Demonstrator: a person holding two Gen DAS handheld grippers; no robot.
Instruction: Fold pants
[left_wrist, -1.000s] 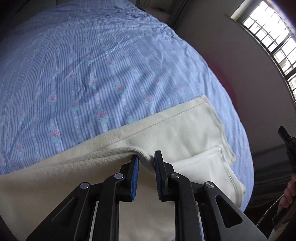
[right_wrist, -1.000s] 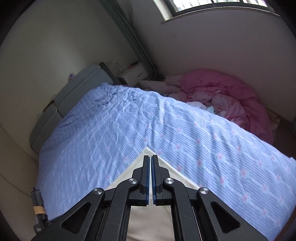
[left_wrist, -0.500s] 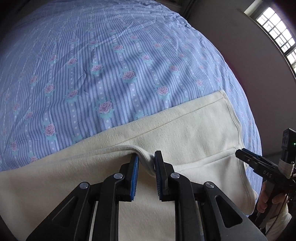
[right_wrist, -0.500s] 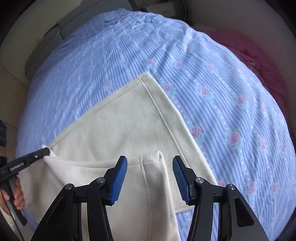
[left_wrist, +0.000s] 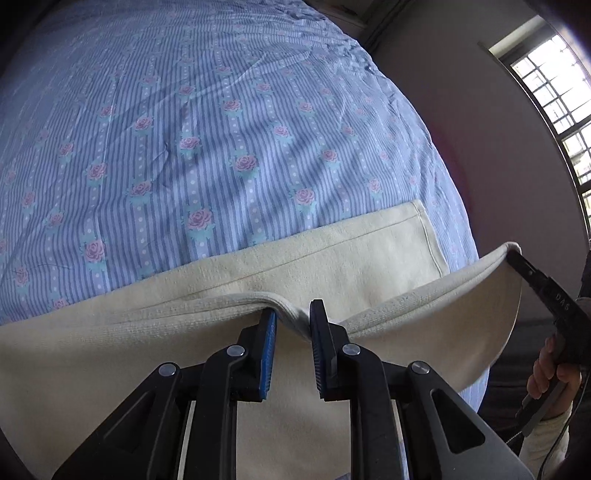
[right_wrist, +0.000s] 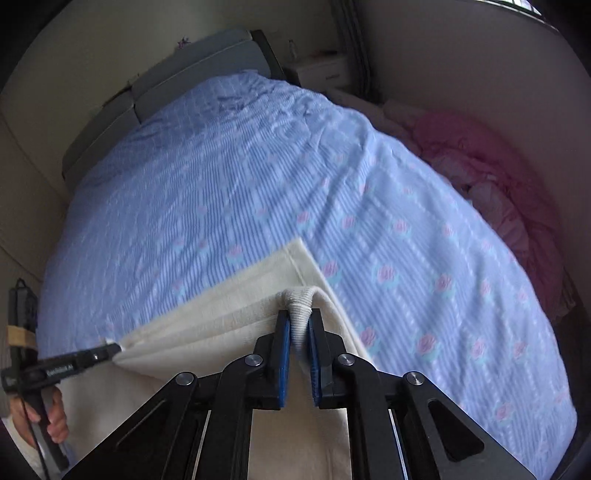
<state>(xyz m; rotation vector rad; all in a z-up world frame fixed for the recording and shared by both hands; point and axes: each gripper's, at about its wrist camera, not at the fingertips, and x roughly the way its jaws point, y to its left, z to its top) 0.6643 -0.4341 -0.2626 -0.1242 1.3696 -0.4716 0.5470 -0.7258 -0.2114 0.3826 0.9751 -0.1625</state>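
Cream pants (left_wrist: 332, 266) lie on a blue striped floral bed sheet (left_wrist: 184, 129). My left gripper (left_wrist: 291, 325) is shut on a ribbed edge of the pants, pinching a raised fold. My right gripper (right_wrist: 298, 328) is shut on the ribbed waistband (right_wrist: 299, 302) and holds that corner lifted above the lower layer. In the left wrist view the right gripper's tip (left_wrist: 517, 258) shows at the far right with cloth hanging from it. In the right wrist view the left gripper's tip (right_wrist: 107, 349) shows at the left, clamped on the pants (right_wrist: 229, 310).
The bed's grey headboard (right_wrist: 192, 81) and a white nightstand (right_wrist: 321, 70) stand at the far end. A pink duvet (right_wrist: 491, 177) is heaped beside the bed on the right. A barred window (left_wrist: 554, 103) is in the wall.
My right gripper was open over the waistband half a second ago; it has shut on it and lifted that corner. My left gripper has kept its hold.
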